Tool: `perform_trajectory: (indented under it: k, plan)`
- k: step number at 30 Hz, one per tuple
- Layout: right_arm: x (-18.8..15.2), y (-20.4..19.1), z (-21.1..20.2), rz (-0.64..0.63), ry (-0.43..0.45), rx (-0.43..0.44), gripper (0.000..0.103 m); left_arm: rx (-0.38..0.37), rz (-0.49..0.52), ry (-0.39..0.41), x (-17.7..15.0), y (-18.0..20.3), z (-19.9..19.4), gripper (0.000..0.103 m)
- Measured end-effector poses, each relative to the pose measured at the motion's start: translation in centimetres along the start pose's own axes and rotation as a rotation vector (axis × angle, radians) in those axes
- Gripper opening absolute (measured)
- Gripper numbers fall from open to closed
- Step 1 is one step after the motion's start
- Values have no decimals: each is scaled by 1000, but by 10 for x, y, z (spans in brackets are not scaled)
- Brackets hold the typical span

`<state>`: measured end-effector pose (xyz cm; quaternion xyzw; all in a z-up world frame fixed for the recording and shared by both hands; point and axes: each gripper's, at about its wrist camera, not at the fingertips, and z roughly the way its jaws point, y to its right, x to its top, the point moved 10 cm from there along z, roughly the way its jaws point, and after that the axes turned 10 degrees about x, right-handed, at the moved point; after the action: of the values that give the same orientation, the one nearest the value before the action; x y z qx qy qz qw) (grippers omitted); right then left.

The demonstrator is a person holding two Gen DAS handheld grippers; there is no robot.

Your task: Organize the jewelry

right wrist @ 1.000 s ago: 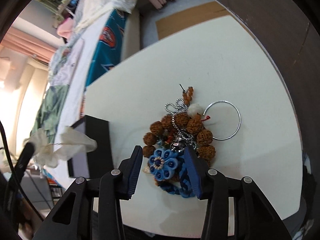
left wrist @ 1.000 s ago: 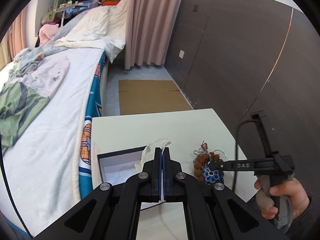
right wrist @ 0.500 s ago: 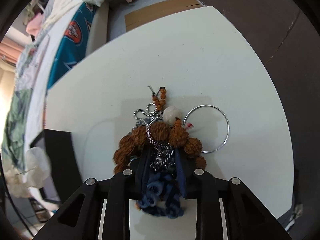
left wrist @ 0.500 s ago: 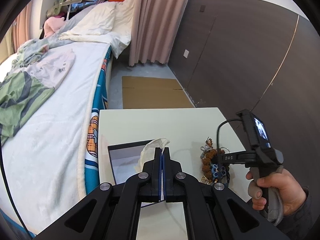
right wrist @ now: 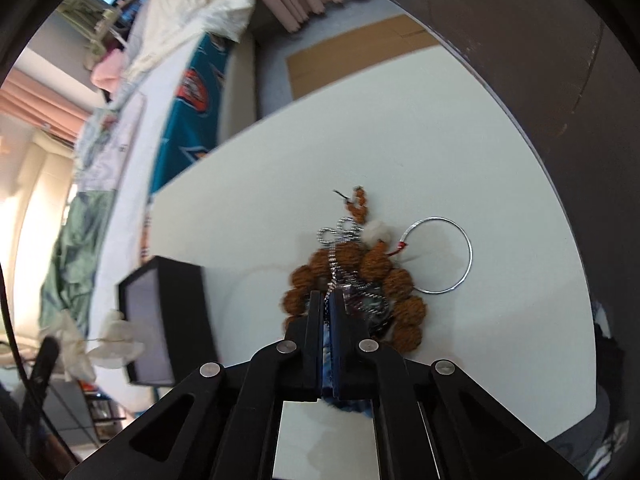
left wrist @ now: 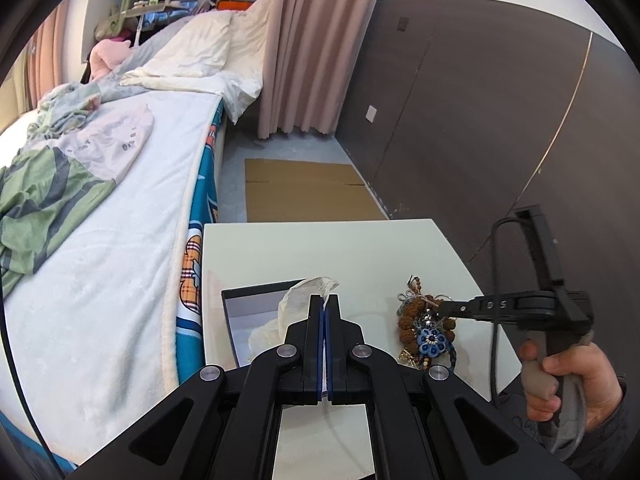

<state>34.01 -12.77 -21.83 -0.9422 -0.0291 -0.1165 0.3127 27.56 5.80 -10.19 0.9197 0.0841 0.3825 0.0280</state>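
A heap of jewelry lies on the white table (left wrist: 320, 248): brown bead bracelets (right wrist: 400, 280), a silver chain (right wrist: 344, 236), a thin silver bangle (right wrist: 468, 256) and a blue flower bracelet (left wrist: 432, 342). My right gripper (right wrist: 329, 300) is shut on the blue bracelet in the heap; it also shows in the left wrist view (left wrist: 442, 307). My left gripper (left wrist: 324, 300) is shut on a crumpled white paper (left wrist: 298, 300) above the open black jewelry box (left wrist: 256, 320), which also shows in the right wrist view (right wrist: 160, 320).
A bed (left wrist: 120, 220) with clothes and pillows runs along the table's left side. A dark wall panel (left wrist: 500, 140) stands to the right. Flattened cardboard (left wrist: 304, 188) lies on the floor beyond the table.
My right gripper moved down onto the heap and closed on the blue bracelet. My left gripper stayed shut on the paper and rose slightly.
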Motion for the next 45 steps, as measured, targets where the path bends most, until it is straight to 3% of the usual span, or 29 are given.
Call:
perform_trajectory:
  k: [9, 20, 38, 45]
  plan:
    - [11, -57, -64, -110, 136, 99, 4, 18, -11, 48, 7, -9, -22, 0]
    - [41, -120, -145, -225, 301, 154, 4, 27, -17, 100, 20, -15, -45, 0]
    - [58, -247, -206, -421, 410, 244, 4, 50, -57, 169, 42, -44, -74, 0]
    - [52, -293, -210, -496, 415, 284, 4, 63, -77, 185, 46, -60, -82, 0]
